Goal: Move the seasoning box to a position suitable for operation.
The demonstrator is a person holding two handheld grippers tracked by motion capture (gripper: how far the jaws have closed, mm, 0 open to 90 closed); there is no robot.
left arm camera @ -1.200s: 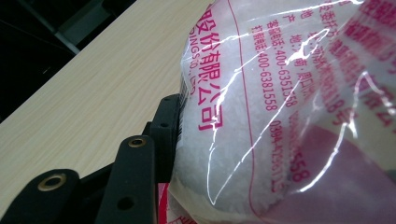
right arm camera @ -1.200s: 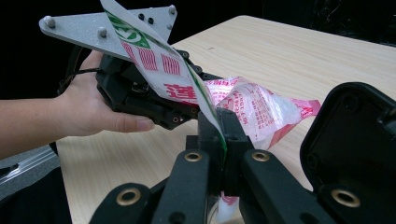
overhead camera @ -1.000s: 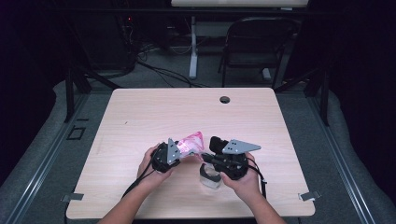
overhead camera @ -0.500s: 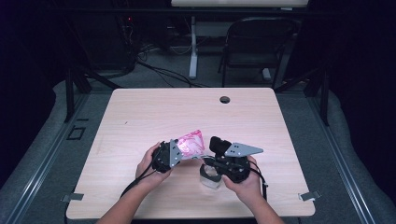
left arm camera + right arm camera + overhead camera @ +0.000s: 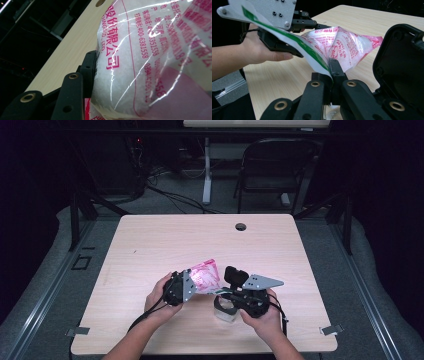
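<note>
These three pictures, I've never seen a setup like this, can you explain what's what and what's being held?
No robot here: a person sits at a wooden table with a hand-held pair of tongs in each hand. The high view looks down from above; the other two come from small cameras riding on each tool, looking along its black jaws.

The left tongs grip a clear plastic bag printed in pink and filled with white grains; in the left gripper view, one jaw presses against it. The right tongs are shut on a white strip with a green stripe, which looks like the bag's torn or opened edge, though I can't be sure. A small clear container stands on the table under the right hand.
</note>
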